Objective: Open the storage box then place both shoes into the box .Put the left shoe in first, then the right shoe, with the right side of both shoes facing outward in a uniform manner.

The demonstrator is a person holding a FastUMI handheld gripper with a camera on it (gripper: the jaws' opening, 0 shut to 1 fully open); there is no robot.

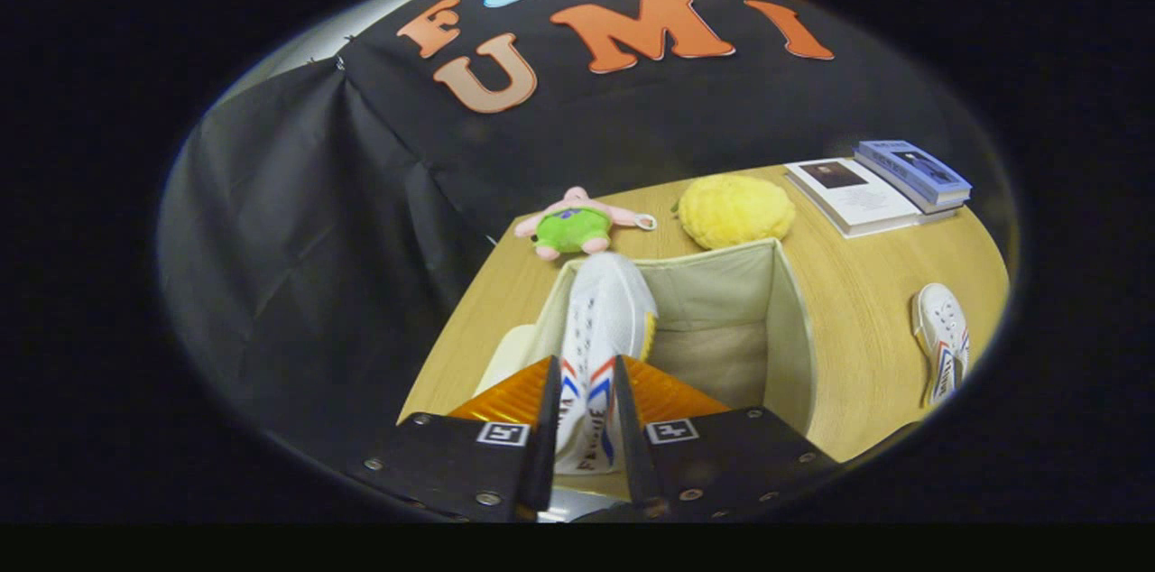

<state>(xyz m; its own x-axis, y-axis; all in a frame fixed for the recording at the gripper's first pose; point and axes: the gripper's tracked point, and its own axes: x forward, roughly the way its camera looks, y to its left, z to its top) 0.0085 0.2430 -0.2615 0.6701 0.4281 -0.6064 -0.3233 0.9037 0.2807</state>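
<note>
1. We see the tool point(585, 392) at the bottom centre of the frame, its two black fingers point(548, 428) pinching a white canvas shoe with red and blue side stripes point(600, 328) from both sides.
2. The held shoe runs away from us between the fingers, its toe pointing toward the far wall of the box and its yellowish sole edge showing on the right.
3. The open beige fabric storage box point(785, 319) sits just ahead of the fingers in the middle of the frame; the shoe is over the box's left part, close to the left wall, and we cannot tell whether it touches the bottom.
4. A second white canvas shoe with the same stripes point(941, 339) lies on the light wooden tabletop point(866, 283) at the right of the frame, well apart from the box.
5. Beyond the box, toward the upper middle, a pink and green plush toy point(577, 225) and a round yellow plush point(735, 209) rest on the tabletop.
6. A stack of books point(889, 184) lies at the upper right, near the tabletop's far edge.
</note>
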